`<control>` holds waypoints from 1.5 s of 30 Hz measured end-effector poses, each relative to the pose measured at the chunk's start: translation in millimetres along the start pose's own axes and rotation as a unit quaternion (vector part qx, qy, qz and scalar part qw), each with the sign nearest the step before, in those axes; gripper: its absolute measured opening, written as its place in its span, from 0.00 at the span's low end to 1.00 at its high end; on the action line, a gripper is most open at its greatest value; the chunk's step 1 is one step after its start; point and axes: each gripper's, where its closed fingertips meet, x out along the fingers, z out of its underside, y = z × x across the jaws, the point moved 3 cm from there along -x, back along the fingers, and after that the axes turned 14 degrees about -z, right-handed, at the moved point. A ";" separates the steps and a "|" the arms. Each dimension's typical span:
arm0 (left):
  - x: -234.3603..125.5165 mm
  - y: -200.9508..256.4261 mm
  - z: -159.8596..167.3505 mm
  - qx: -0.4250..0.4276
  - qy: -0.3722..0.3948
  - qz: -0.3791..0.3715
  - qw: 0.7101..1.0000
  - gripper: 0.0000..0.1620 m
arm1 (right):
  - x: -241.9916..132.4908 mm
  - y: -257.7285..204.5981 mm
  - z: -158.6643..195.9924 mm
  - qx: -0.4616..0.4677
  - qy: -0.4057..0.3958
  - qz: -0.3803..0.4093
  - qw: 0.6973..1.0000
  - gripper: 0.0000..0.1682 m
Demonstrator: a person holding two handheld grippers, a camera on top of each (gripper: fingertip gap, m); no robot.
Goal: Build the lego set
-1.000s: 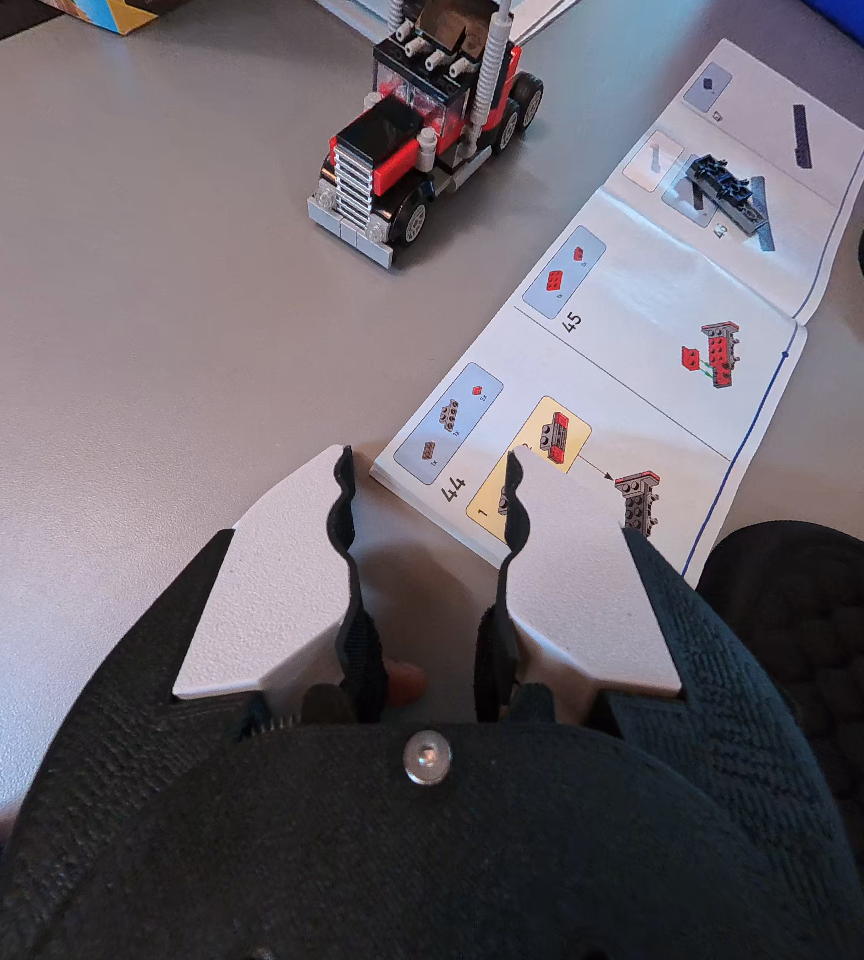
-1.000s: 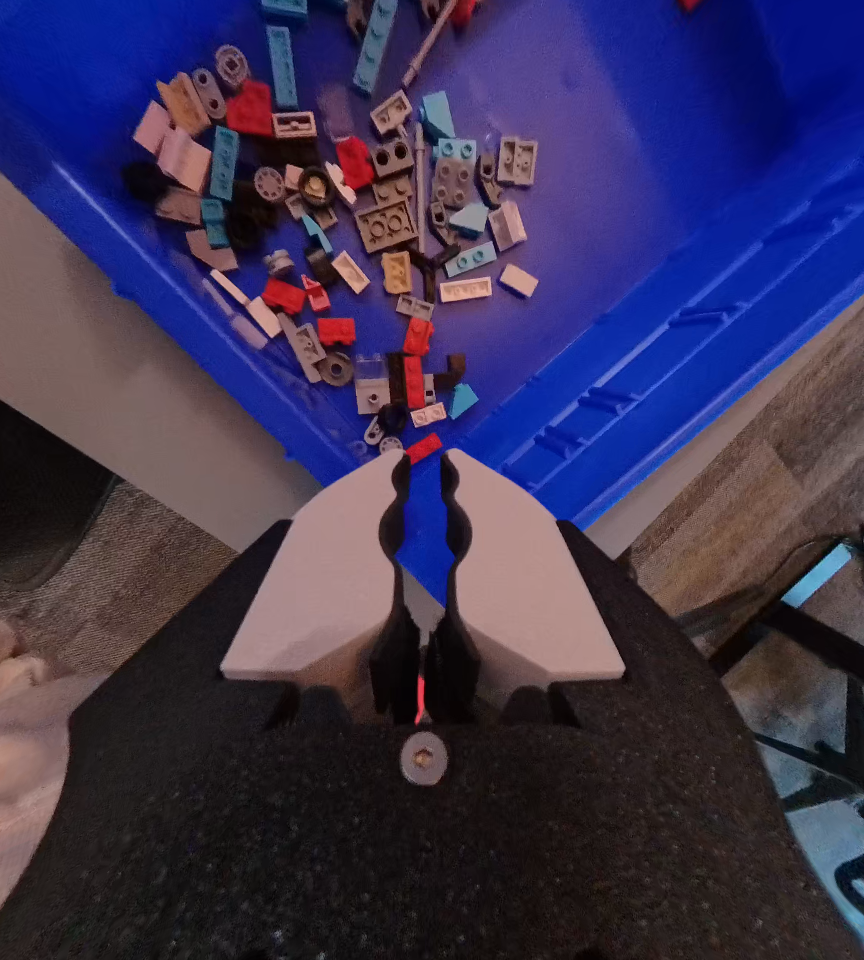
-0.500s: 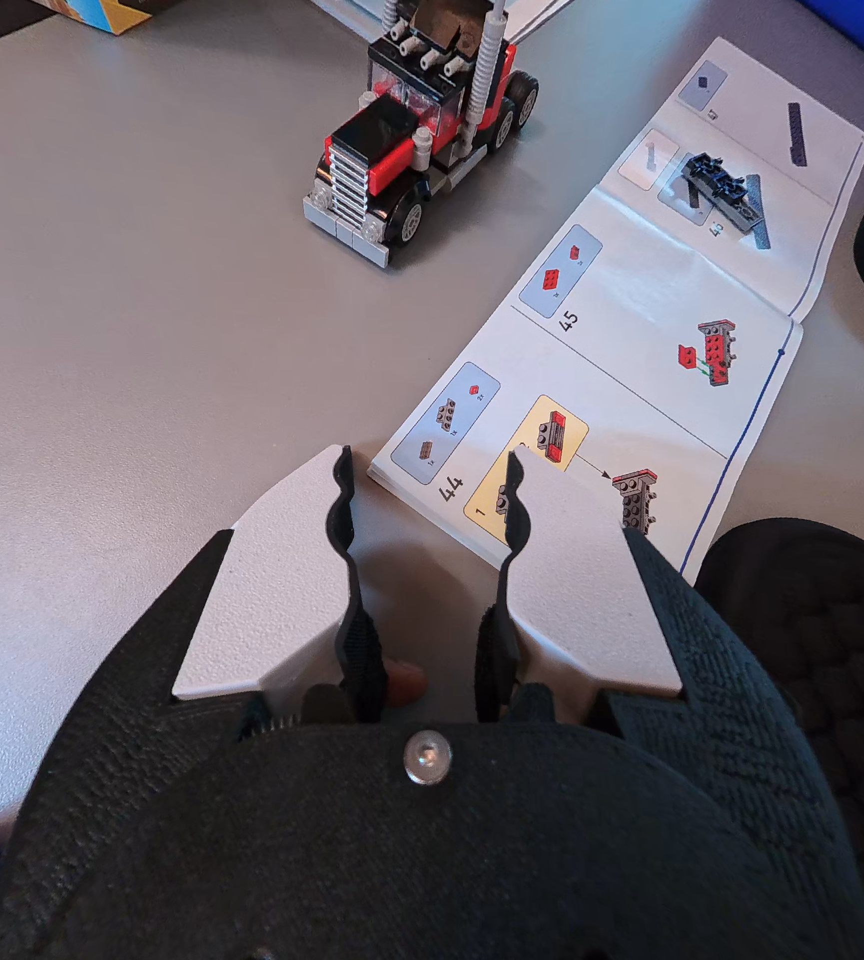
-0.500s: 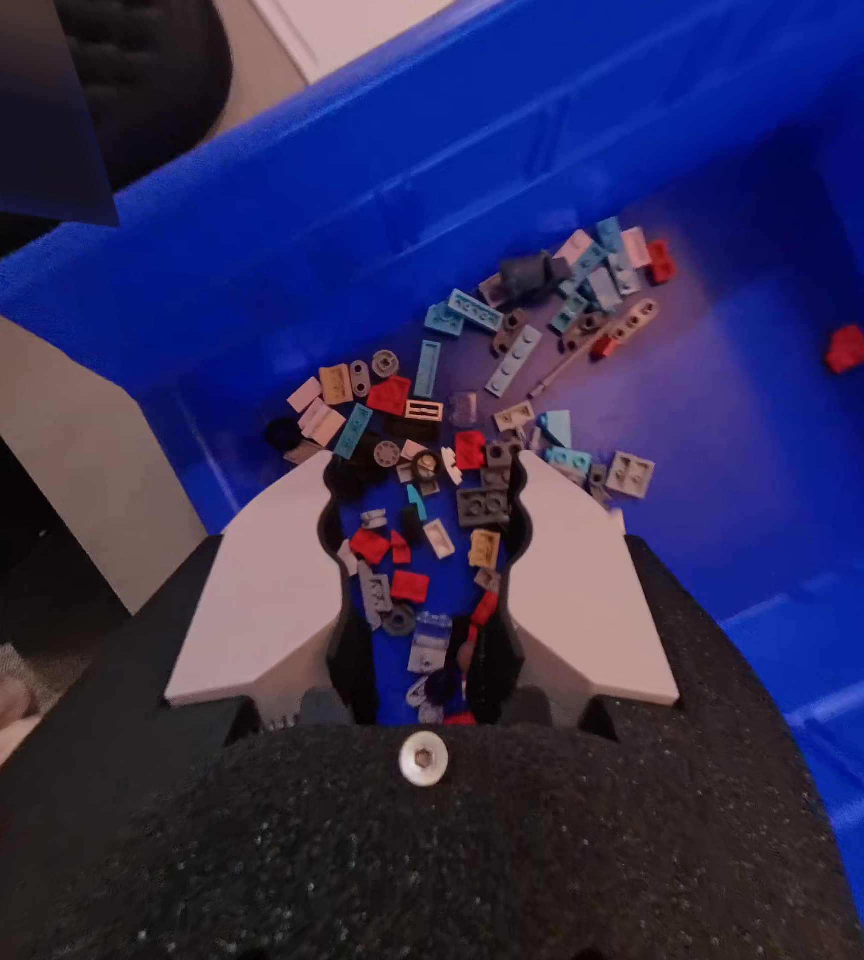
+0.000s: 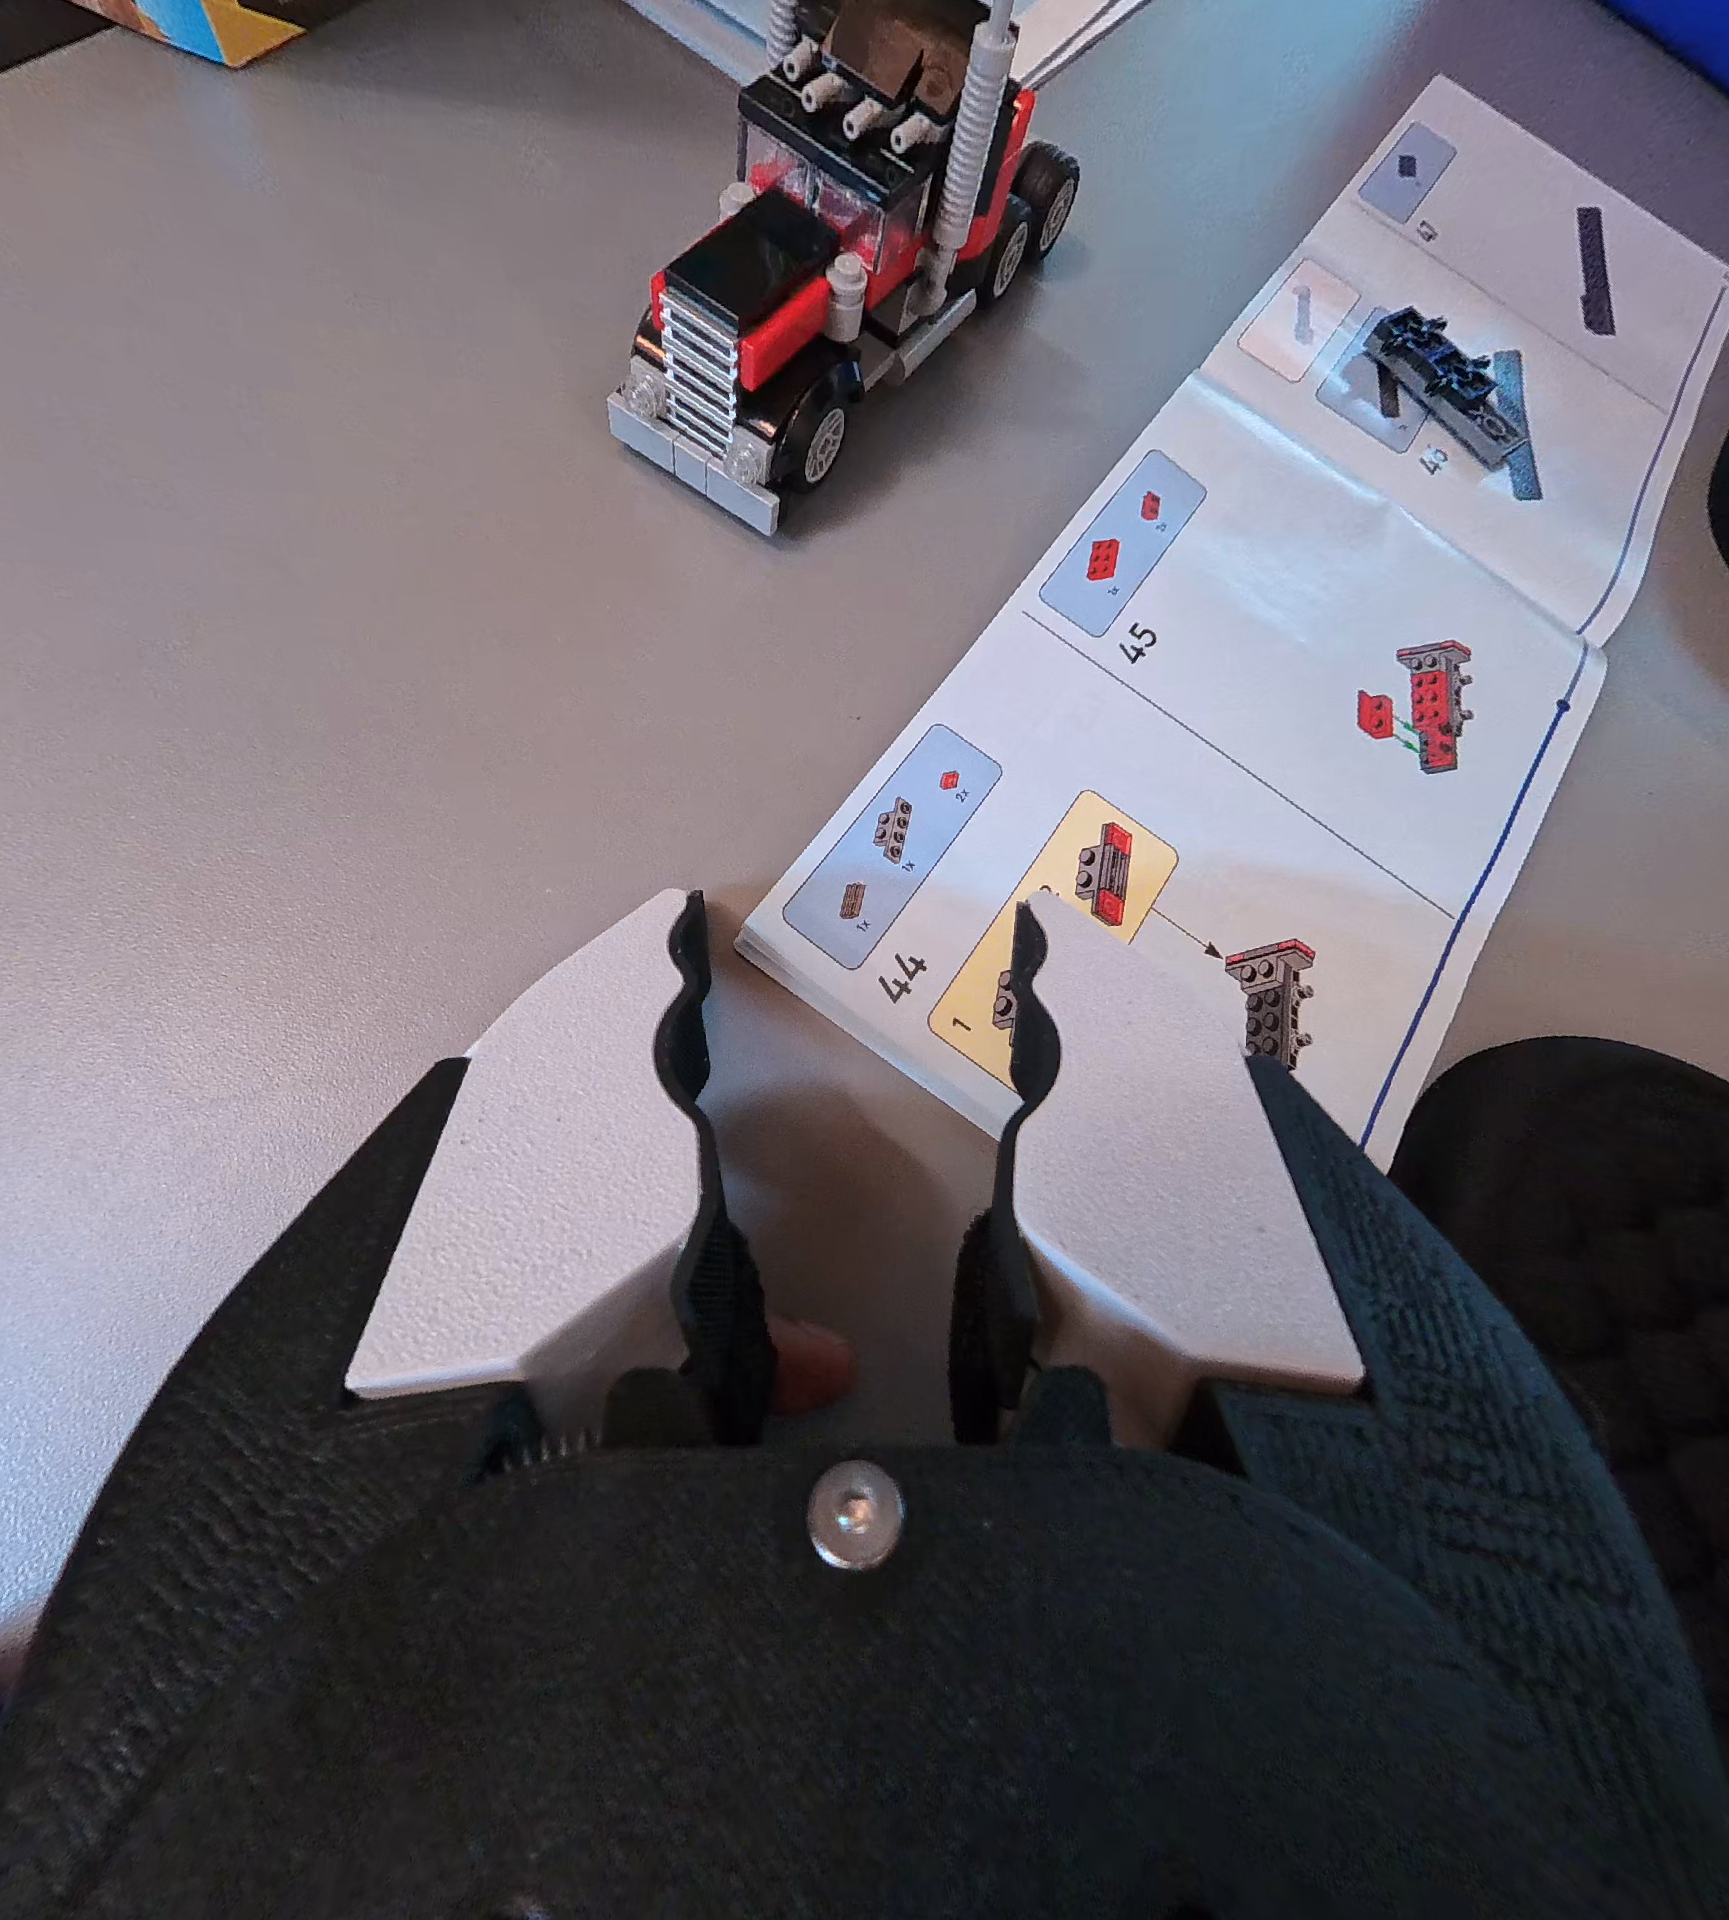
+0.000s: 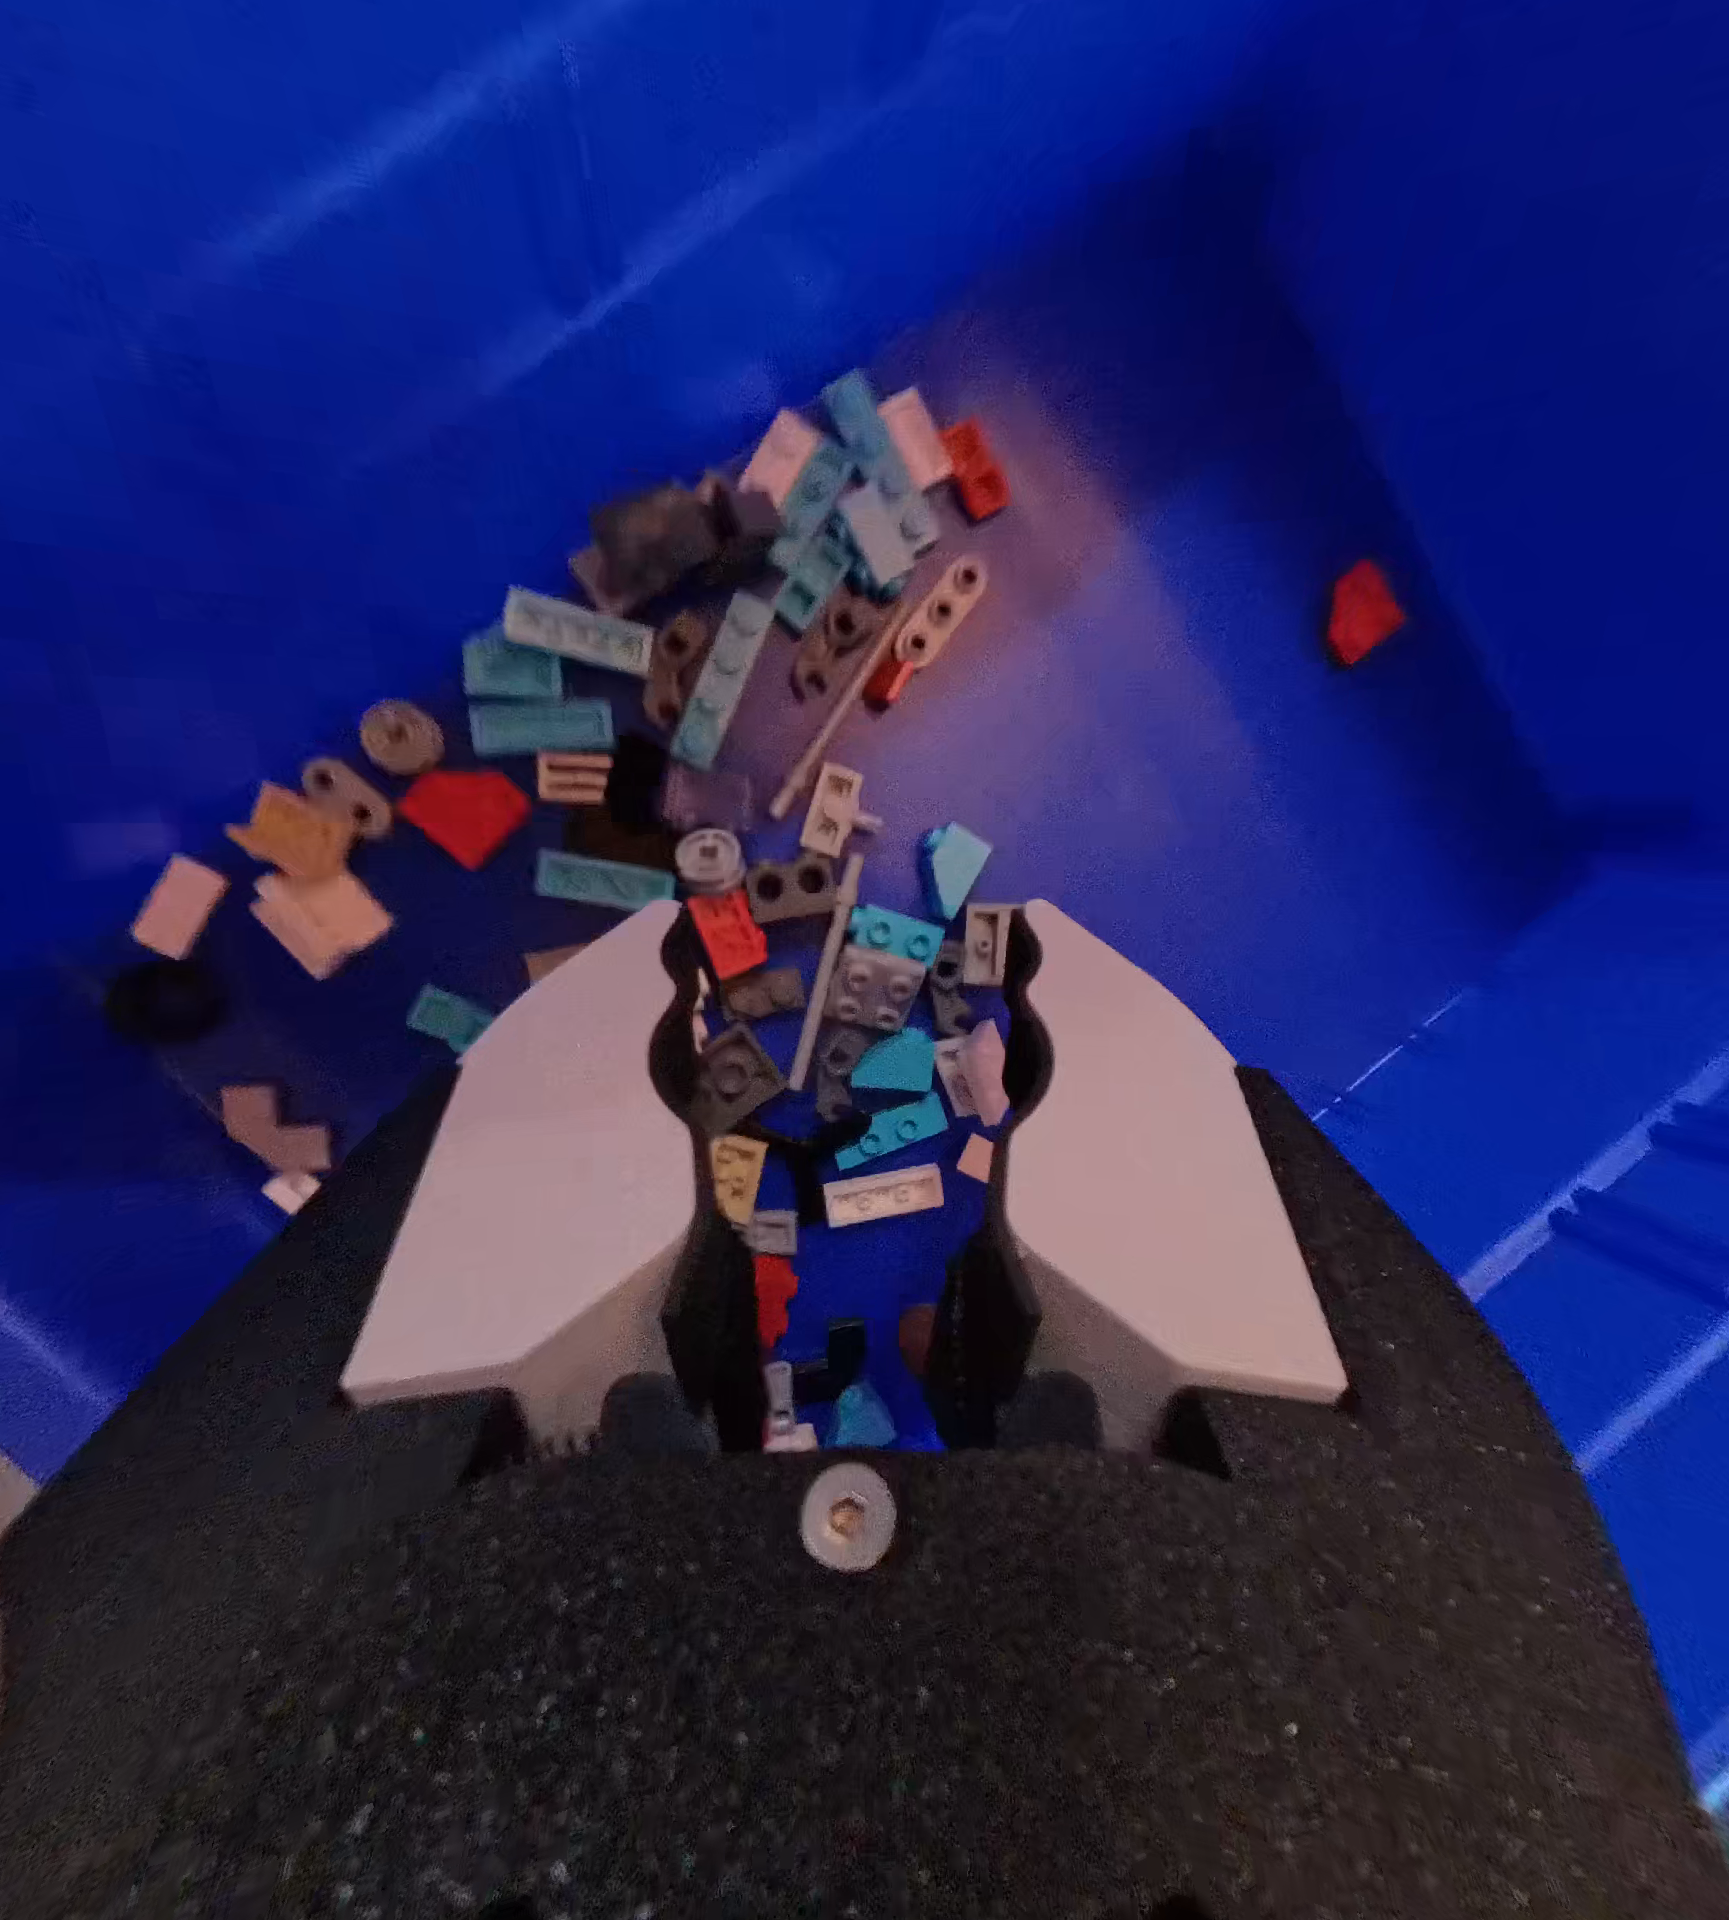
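Observation:
In the left wrist view, a built red and black lego truck [image 5: 839, 281] stands on the grey table [image 5: 216, 623]. An open instruction booklet [image 5: 1255, 644] lies to its right, with a small dark lego assembly [image 5: 1452, 390] on its far page. My left gripper [image 5: 855, 914] is open and empty, low over the table at the booklet's near corner. In the right wrist view, my right gripper [image 6: 849, 925] is open and empty, down inside a blue bin [image 6: 1462, 312] over a pile of loose lego pieces [image 6: 839, 1018]. A red piece [image 6: 725, 935] lies by the left fingertip.
A lone red piece [image 6: 1364, 613] lies apart at the bin's right. A coloured box corner [image 5: 216, 21] sits at the table's far left. Black padded shapes [image 5: 1670, 1299] lie at the table's right edge. The bin walls rise close around my right gripper. Across from one pair of fingers to the other is roughly 55 cm. My left gripper's tips are some 20 cm from the small dark lego assembly [image 5: 1452, 390].
My right gripper has opened and moved from outside the bin's corner down into the bin, over the pile. My left gripper has stayed nearly still.

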 end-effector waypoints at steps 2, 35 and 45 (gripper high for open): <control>0.0 0.0 0.0 0.000 0.000 0.000 1.000 0.35 | -10.1 -1.4 -6.8 -0.003 0.031 0.003 1.000 0.34; -0.1 0.1 -0.1 -0.001 0.000 0.002 1.000 0.35 | -1.1 -58.2 13.1 0.001 0.002 -0.103 0.995 0.16; 0.0 0.4 0.0 0.000 0.000 0.003 1.000 0.35 | 8.8 -46.0 15.5 0.007 -0.013 -0.092 0.996 0.13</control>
